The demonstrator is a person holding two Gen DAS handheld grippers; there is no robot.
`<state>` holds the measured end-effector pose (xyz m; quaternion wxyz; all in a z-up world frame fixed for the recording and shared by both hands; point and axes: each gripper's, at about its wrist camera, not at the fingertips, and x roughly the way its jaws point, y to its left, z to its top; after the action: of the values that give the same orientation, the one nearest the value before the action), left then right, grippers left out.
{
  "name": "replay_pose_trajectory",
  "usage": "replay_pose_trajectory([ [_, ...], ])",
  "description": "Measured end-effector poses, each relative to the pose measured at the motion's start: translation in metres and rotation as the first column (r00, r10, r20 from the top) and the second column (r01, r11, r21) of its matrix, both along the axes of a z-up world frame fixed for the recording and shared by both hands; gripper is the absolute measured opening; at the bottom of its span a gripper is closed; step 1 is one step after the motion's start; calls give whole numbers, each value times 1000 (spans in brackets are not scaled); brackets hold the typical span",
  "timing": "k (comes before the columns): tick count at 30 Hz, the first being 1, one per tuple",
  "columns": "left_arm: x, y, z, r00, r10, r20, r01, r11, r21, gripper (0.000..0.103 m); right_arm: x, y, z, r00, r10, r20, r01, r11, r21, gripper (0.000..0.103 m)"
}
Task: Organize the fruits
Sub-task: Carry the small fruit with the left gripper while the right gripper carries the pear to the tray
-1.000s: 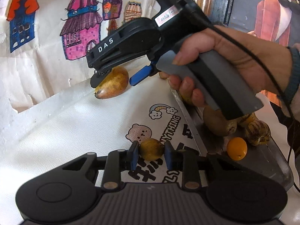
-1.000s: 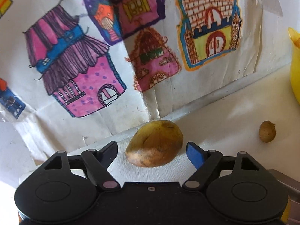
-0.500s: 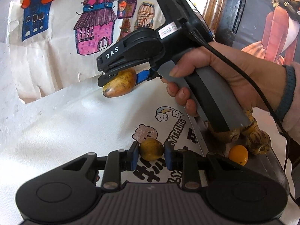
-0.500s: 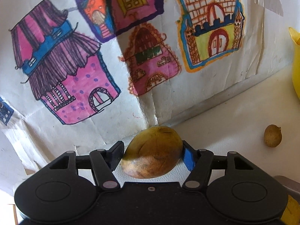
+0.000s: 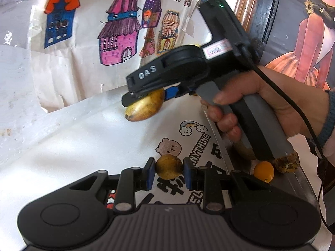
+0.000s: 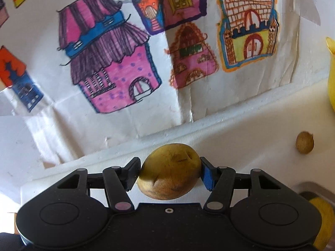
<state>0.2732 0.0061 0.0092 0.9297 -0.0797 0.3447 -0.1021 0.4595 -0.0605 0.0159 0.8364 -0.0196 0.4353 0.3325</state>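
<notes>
While both tools grip fruit, the scene reads outward like this:

Large fruit: a yellow-brown mango-like fruit point(image 6: 170, 171) sits between the pads of the right gripper point(image 6: 170, 172), which have just been closing and now press on both its sides; in the left wrist view it lies at 12 o'clock, near the paper backdrop.
Small fruit: a round brownish fruit point(image 5: 169, 166) is clamped in the left gripper point(image 5: 169, 170), pads tight on it, above the printed white table cover point(image 5: 88, 146).
Right hand: a hand point(image 5: 251, 104) wraps the grey handle at 2 o'clock in the left view.
Tray: a metal tray point(image 5: 301, 188) at 3 o'clock holds an orange fruit point(image 5: 263, 171) and a mottled brown one point(image 5: 287, 163).
Stray fruit: a small brown fruit point(image 6: 304, 142) lies at 3 o'clock in the right view, well apart.
Backdrop: drawings of coloured houses point(image 6: 113, 62).
</notes>
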Motion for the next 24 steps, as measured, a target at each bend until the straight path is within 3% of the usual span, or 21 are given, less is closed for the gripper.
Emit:
replay_pose_trajectory([
  [24,-12,-5,3,1000,21,-2,-21,1000,-2,31,-50,-68,4,991,-5,-133,19,994,108,59],
])
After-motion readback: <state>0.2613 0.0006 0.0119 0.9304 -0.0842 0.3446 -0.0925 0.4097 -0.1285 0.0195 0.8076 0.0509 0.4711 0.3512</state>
